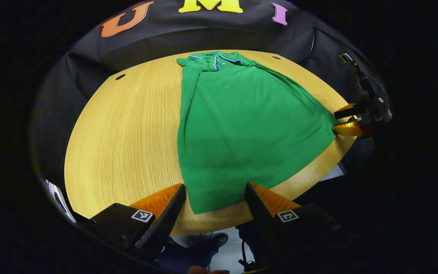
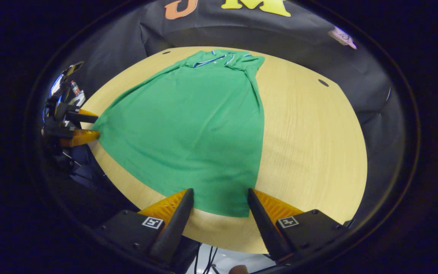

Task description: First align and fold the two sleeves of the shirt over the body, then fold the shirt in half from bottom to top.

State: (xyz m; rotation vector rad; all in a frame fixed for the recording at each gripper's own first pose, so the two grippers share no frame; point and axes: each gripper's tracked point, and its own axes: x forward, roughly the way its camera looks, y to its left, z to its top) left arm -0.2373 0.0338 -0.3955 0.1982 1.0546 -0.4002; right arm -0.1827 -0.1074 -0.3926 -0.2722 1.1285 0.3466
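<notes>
Both grippers, left gripper [image 1: 215,196] and right gripper [image 2: 220,199], hang wide open holding nothing at the hem corners of the green shirt [image 1: 242,129] lying flat on the wooden table [image 1: 127,129], which looks light and floppy, so pinching those corners seems smartest.

Tabletop [image 1: 127,129]: light wood grain, rounded edge, small dark holes near the 11 and 1 o'clock rim in the left gripper view. Green shirt [image 1: 238,125] lies flat on it, collar toward 12 o'clock, hem toward 6 o'clock, both sleeves folded onto the body.
</notes>
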